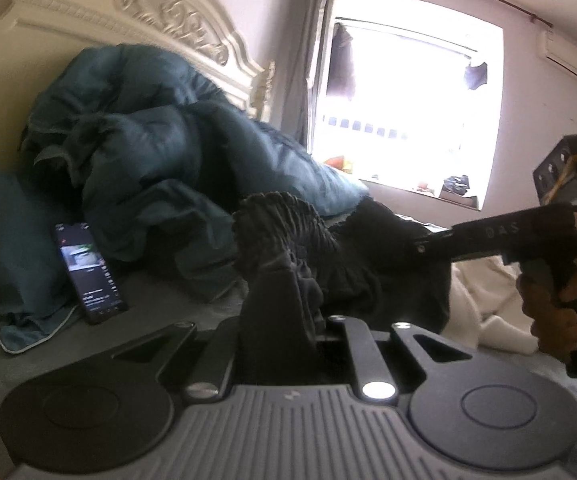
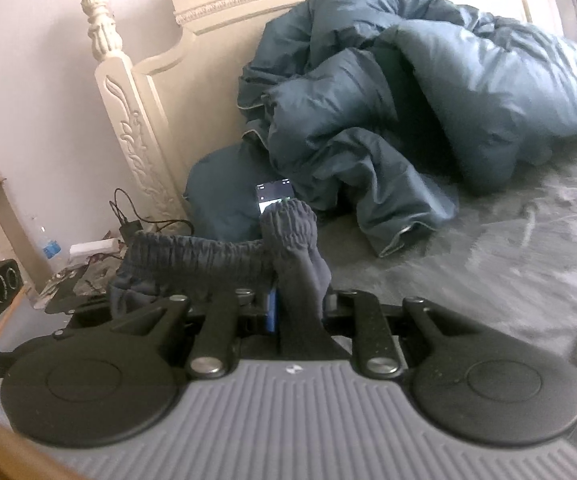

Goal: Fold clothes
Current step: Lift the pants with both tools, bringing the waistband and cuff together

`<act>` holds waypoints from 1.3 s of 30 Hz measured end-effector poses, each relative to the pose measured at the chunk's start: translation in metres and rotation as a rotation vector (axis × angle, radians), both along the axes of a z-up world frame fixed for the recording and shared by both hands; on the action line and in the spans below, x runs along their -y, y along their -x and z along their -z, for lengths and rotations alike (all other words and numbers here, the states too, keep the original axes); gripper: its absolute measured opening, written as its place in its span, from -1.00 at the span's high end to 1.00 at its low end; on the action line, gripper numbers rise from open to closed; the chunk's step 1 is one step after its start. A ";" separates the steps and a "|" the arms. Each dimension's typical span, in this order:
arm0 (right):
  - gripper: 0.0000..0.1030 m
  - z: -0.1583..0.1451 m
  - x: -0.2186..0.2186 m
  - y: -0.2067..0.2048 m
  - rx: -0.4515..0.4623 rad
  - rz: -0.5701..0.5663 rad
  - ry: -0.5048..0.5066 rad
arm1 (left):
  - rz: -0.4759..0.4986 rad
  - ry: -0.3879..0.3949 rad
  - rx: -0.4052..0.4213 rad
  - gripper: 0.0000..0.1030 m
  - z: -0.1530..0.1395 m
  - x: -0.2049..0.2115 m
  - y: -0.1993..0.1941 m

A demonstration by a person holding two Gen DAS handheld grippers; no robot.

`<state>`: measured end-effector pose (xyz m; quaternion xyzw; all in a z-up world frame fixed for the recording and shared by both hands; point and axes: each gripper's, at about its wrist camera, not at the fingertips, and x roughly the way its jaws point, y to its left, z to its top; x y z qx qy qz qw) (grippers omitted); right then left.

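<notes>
Trousers (image 1: pixel 288 240), dark with a gathered elastic waistband, up off the grey bed (image 1: pixel 160 312) in the left wrist view: the left gripper (image 1: pixel 284 316) is pinched on a bunch of waistband, and the right gripper (image 1: pixel 428 246) bites the cloth further along, a hand (image 1: pixel 560 304) on its grip. Over to the right wrist view: the right gripper (image 2: pixel 296 292) is clamped on its bunch, the waistband (image 2: pixel 192 256) running left to the other tool. My call: keep both ends level and taut, clear of the blue duvet (image 2: pixel 388 92) and phone (image 2: pixel 272 196).
</notes>
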<state>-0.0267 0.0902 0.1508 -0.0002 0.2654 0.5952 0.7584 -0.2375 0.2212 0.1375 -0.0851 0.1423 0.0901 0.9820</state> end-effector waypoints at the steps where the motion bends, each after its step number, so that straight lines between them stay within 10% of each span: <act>1: 0.67 -0.002 0.008 0.003 0.007 0.003 -0.002 | 0.008 -0.012 -0.001 0.77 -0.002 0.009 0.003; 17: 0.60 0.011 0.135 0.054 0.263 0.002 -0.040 | 0.107 -0.279 0.019 0.76 0.017 0.142 0.037; 39: 0.50 0.122 0.304 0.057 -0.029 0.210 -0.142 | 0.359 -0.493 -0.083 0.44 0.122 0.245 0.083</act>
